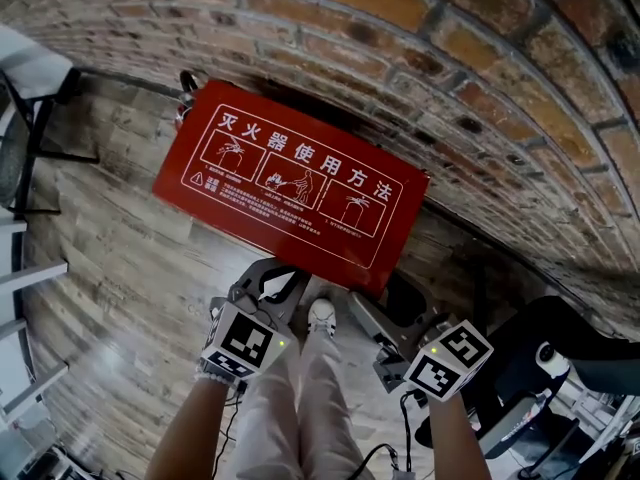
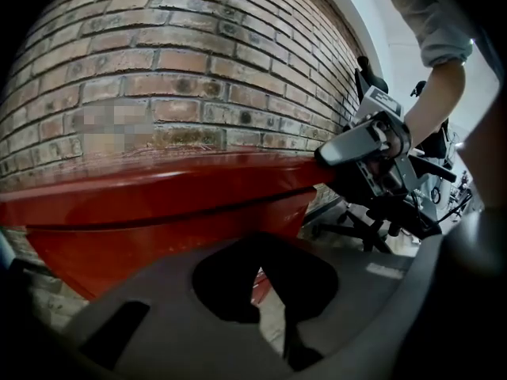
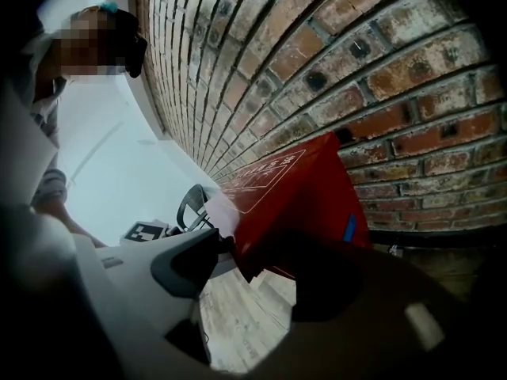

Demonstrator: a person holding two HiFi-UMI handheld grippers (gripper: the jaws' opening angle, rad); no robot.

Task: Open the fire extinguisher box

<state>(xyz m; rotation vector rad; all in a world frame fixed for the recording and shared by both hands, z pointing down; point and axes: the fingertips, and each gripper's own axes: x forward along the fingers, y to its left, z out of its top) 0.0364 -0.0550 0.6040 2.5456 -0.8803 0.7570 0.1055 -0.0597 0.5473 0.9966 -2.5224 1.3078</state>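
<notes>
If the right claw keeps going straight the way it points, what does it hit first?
Most likely the red fire extinguisher box: its near corner sits between the open jaws of the right claw, with the brick wall behind. Depth is hard to judge.

Red rectangular metal box [image 3: 293,188] at centre frame, against brown brick wall [image 3: 317,54]. Right gripper [image 3: 257,252] jaws apart, box's lower corner between them. Pale wood-plank floor [image 3: 238,323] below.
</notes>
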